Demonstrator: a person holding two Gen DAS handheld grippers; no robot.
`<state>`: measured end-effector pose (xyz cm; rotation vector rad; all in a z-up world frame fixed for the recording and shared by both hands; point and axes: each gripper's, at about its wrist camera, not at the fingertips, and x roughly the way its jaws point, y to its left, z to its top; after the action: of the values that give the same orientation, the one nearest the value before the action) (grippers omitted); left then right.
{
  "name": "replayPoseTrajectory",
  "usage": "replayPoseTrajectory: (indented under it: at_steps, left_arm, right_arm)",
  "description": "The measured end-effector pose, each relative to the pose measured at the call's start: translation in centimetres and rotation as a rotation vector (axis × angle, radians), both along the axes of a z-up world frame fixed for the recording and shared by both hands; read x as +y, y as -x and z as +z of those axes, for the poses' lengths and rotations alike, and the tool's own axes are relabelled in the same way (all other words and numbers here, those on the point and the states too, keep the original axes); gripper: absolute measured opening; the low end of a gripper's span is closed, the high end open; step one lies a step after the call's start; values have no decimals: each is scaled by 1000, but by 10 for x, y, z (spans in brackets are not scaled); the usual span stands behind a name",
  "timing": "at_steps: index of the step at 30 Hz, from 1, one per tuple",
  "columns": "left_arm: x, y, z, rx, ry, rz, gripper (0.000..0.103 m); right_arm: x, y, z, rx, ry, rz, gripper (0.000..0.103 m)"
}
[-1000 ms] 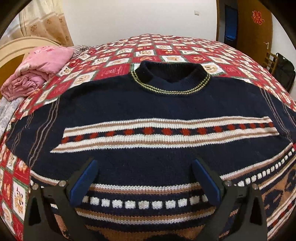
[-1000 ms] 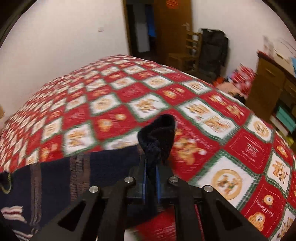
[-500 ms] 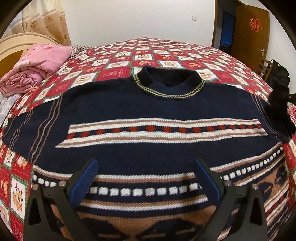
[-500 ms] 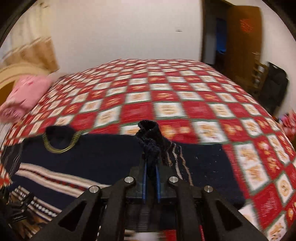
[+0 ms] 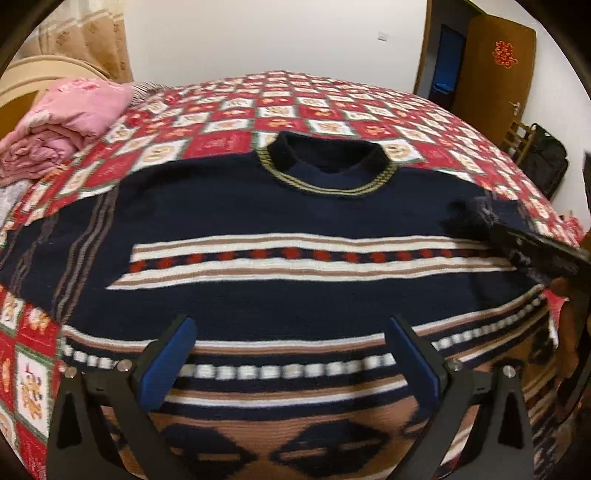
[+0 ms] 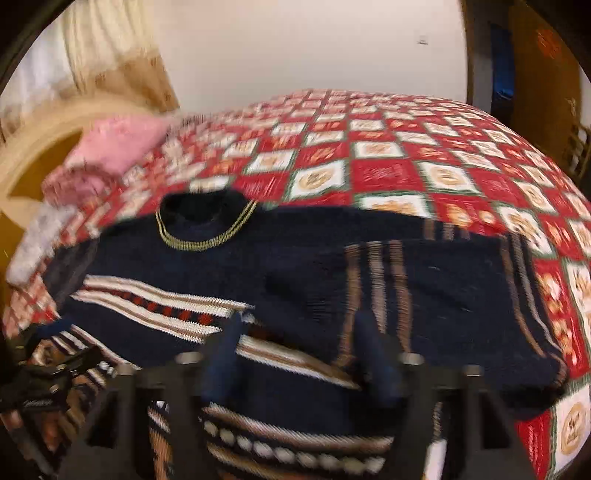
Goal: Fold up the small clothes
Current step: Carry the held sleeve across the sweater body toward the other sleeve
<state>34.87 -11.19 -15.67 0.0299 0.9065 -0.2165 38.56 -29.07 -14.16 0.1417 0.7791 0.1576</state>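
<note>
**A bedroom with a quilted bed, white walls and brown doors**

A wide bed under a red, white and green checked quilt (image 5: 332,110) fills the room. At its left edge lies a folded pink padded blanket (image 5: 62,122) against a curved cream wooden headboard (image 5: 37,74). Behind that hangs a beige patterned curtain (image 5: 92,40). The plain white wall (image 5: 258,33) carries a small switch plate. To the right, a brown wooden door (image 5: 495,74) bears a red paper ornament, with a wooden chair (image 5: 517,136) and black bag (image 5: 546,162) beside it.
</note>
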Motion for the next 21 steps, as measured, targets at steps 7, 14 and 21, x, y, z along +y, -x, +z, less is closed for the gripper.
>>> replayPoseTrajectory:
  at_steps: [7, 14, 21]
  left_arm:
    - [-52, -14, 2, 69, 60, -59, 92]
    - [-137, -47, 4, 105, 64, -127, 80]
    - [-187, -72, -13, 172, 47, -149, 70]
  right_arm:
    - [-66, 37, 9, -113, 284, -329, 68]
    - [-106, 37, -12, -43, 196, -386, 68]
    - [-116, 37, -14, -48, 146, -387, 68]
